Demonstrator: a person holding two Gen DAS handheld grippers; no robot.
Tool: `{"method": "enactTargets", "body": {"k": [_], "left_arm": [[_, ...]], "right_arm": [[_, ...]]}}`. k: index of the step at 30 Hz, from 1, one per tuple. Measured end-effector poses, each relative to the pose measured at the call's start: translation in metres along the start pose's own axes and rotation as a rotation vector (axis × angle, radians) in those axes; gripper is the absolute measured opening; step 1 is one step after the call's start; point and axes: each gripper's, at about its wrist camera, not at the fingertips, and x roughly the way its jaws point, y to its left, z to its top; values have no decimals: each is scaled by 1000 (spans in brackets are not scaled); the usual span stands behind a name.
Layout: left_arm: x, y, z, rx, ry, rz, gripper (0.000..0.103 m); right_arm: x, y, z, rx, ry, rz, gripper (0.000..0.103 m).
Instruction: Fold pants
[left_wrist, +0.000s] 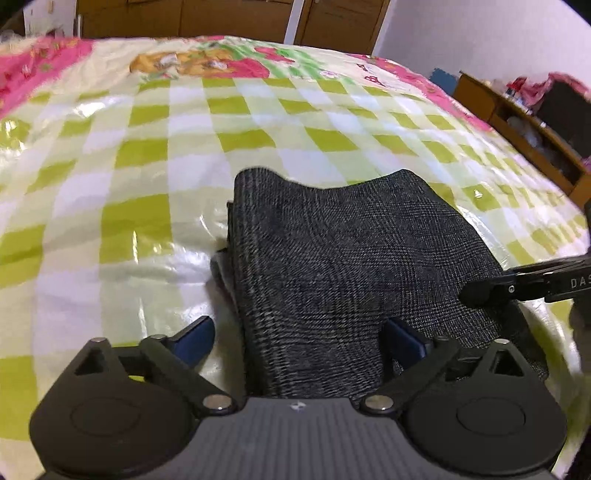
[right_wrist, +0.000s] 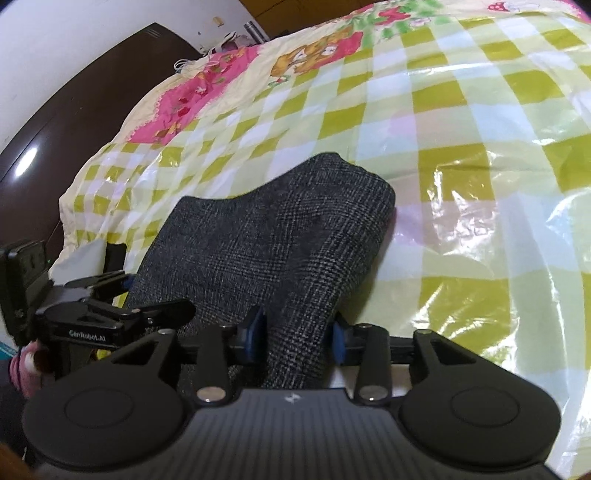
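Note:
The dark grey checked pants (left_wrist: 351, 258) lie folded into a thick stack on the checked bed cover (left_wrist: 147, 166). My left gripper (left_wrist: 299, 343) stands wide open over the stack's near end. Its left blue pad is clear of the cloth and its right pad rests over it. In the right wrist view the pants (right_wrist: 266, 236) run away from me, and my right gripper (right_wrist: 297, 336) straddles a raised fold at their near right edge. Its blue pads sit close on both sides without visibly squeezing the fold. The left gripper (right_wrist: 122, 314) shows beside it, and a right finger (left_wrist: 491, 291) reaches in.
A shiny green, white and pink cover (right_wrist: 461, 147) spreads over the whole bed. A dark wooden headboard (right_wrist: 74, 110) stands at the left. A low wooden shelf (left_wrist: 524, 129) stands off the bed's right side, and wooden cabinet doors (left_wrist: 221, 14) lie beyond.

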Motion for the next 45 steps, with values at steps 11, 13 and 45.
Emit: {"method": "enactTargets", "body": {"k": [11,13,45], "left_arm": [[17,2,6,11,-10,-139,103],[12,0,5,11,-11,-147,99],[87,-242,111,162,3,-422,71]], "right_arm": [[37,-8,5,79,24,110,48],[37,-2,8,72,16,93,43],[-182,-124,52,130,-221,-131,21]]}}
